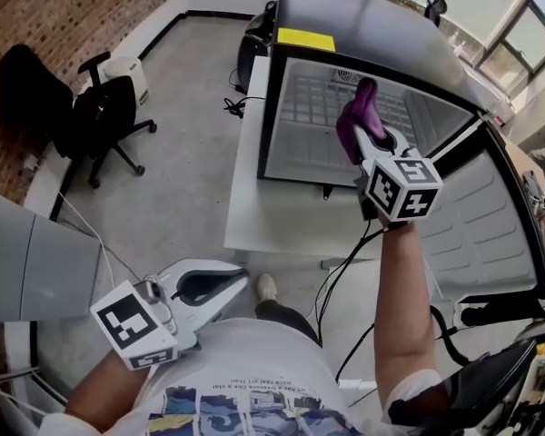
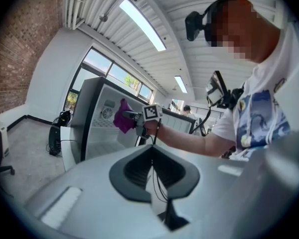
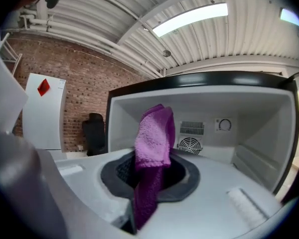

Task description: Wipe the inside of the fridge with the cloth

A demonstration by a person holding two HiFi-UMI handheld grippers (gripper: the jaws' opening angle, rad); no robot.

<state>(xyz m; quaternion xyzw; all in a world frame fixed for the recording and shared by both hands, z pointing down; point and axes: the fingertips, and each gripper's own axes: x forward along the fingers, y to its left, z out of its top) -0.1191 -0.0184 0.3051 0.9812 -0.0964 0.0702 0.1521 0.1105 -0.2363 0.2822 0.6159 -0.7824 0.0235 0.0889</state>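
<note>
Right gripper (image 1: 363, 137): arm stretched to fridge (image 1: 363, 34) mouth, jaws clamped on cloth (image 1: 358, 112).
Left gripper (image 1: 236, 282): well back from fridge, jaws together.

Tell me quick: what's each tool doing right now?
Left tool: closed, nothing in it.
Right tool: closed on the purple cloth.

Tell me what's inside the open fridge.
The fridge has a white interior with a round fan vent, a slatted grille and a dial on its back wall. No food is visible. The purple cloth, clamped in the right gripper, hides a strip of that wall.
</note>
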